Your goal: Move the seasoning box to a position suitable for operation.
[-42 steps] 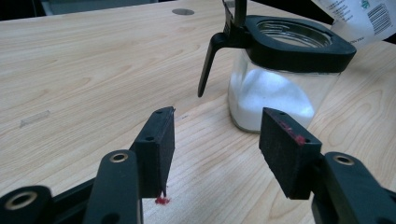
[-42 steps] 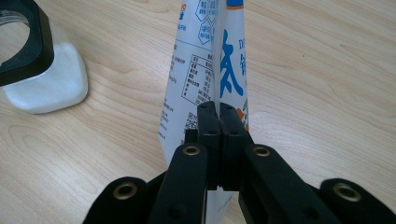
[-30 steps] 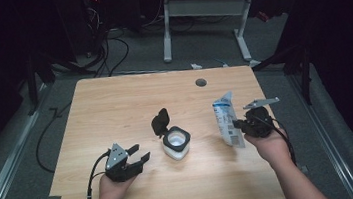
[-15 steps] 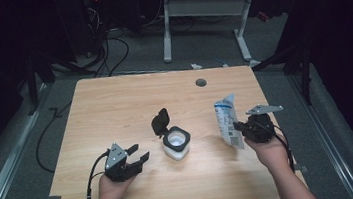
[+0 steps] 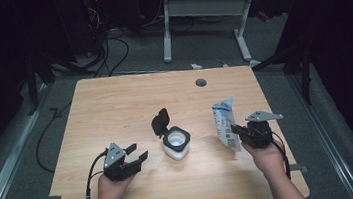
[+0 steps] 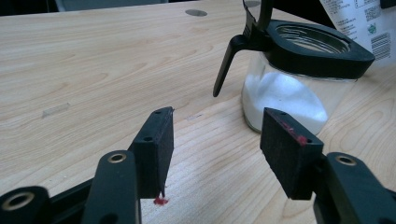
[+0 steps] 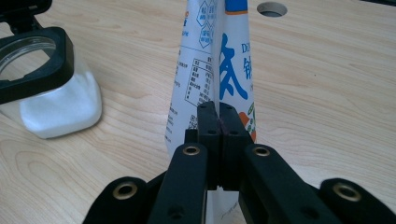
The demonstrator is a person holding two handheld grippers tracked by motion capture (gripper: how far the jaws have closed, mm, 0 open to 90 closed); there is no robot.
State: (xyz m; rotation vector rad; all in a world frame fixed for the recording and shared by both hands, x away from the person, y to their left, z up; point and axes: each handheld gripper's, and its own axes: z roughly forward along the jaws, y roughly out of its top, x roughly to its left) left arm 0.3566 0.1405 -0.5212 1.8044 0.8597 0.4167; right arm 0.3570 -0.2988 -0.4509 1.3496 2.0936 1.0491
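Right gripper (image 5: 238,131) jaws clamped on edge of white-and-blue printed plastic pouch (image 5: 225,123), held upright at right side of light wooden table (image 5: 115,106). Clear glass jar with black flip-open lid (image 5: 176,142), white powder inside, stands mid-table, just left of pouch. Left gripper (image 5: 136,153) low over table, left of jar, jaws wide, empty.

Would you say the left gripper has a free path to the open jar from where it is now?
Probably yes. The left gripper is open and empty, aimed at the jar, with bare table between them. The jar's flipped-up lid sits on its far side, and the pouch is held beyond it.
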